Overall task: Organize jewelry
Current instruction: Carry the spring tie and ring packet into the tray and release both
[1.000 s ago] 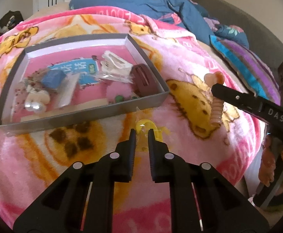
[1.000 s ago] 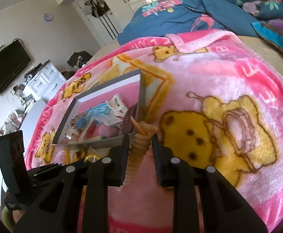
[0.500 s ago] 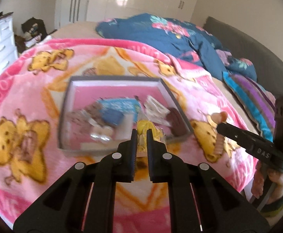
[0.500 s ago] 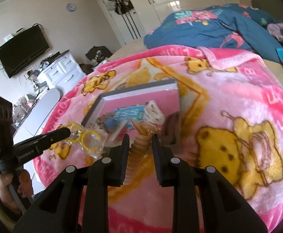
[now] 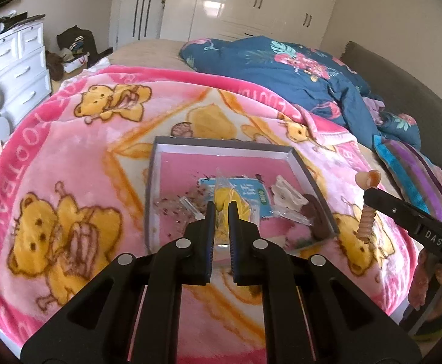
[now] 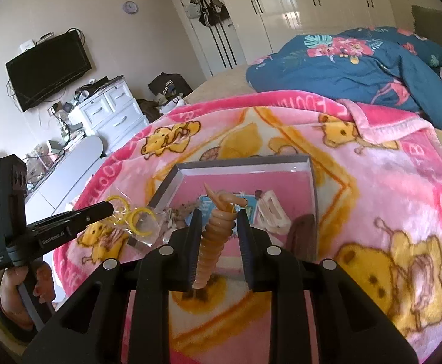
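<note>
With the clear packet of yellow rings [image 6: 136,220] pinched in your left gripper [image 5: 221,212] and the ribbed amber spiral clip [image 6: 216,236] clamped in your right gripper [image 6: 218,221], both raised near the grey tray [image 5: 152,194] on the pink blanket [image 5: 69,157], you seem mid-carry, so next lower each over bare tray floor and release.

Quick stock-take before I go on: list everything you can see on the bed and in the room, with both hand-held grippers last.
Tray: one, grey rim, pink floor, on the blanket.
Hair claw: one, cream, in the tray.
Printed card: one, blue, in the tray.
Brown item: one, tray's right corner; type unclear.
Blanket: one, pink with yellow bears, over the bed.
Duvet: one, navy floral, behind the blanket.
Drawers: one unit, white, beside the bed.
TV: one, black, on the wall.
Bag of rings: one, clear with yellow rings, held by the left hand-held gripper.
Spiral hair tie: one, tan, held by the right hand-held gripper.
</note>
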### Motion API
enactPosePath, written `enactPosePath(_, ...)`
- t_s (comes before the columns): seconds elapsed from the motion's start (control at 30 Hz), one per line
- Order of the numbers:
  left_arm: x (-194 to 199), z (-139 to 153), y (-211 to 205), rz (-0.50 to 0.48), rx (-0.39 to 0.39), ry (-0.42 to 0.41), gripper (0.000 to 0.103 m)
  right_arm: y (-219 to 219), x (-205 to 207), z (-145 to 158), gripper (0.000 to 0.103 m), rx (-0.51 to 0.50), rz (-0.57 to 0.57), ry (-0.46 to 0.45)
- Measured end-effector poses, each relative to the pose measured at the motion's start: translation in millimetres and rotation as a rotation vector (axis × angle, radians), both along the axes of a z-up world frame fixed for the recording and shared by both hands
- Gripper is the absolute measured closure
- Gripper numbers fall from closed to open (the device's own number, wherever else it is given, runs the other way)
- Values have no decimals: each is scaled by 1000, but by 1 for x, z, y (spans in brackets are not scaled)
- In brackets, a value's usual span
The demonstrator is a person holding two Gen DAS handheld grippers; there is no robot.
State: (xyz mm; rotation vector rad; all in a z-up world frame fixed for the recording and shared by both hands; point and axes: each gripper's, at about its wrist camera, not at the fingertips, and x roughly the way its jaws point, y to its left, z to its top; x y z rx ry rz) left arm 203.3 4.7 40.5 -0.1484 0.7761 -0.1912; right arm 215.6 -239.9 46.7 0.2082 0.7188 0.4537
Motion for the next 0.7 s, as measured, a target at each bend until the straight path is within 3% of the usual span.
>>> enactPosePath(0.4, 31, -35, 29, 61, -75, 60, 100, 22, 43, -37, 80, -56, 14, 89)
enactPosePath(0.7, 44, -59, 45, 104, -75, 98, 100, 38, 70, -65, 80, -79, 17, 146)
